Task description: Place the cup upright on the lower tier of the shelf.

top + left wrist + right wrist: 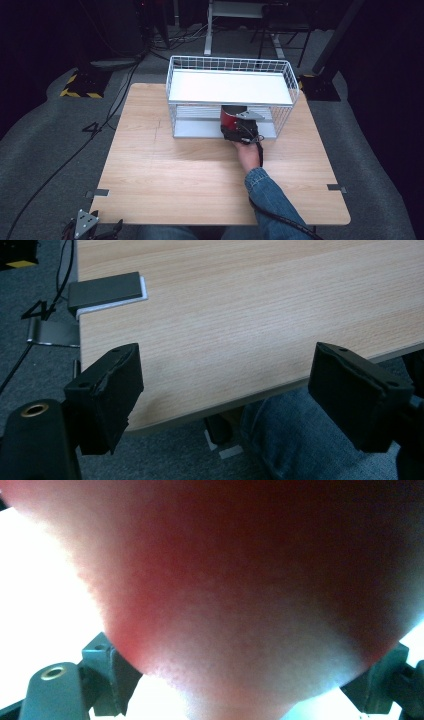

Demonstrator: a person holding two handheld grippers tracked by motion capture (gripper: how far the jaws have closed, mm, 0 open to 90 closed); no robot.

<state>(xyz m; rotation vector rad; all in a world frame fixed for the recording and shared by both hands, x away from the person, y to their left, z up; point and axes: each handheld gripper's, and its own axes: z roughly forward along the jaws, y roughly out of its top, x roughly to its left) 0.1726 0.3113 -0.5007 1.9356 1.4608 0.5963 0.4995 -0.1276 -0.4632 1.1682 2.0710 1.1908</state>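
The right gripper (239, 131) reaches into the lower tier of the white wire rack (294, 90) at the desk's far edge, clamped on a red cylinder (230, 118) — likely setting it onto, or lifting it off, the bottom shelf. In the right gripper view that red object (240, 580) is a blur between the jaws; what it is stays unclear. The left gripper (225, 390) idles off the desk's (175, 180) near-left corner, jaws wide apart and empty, over a denim-clad knee (280, 435).
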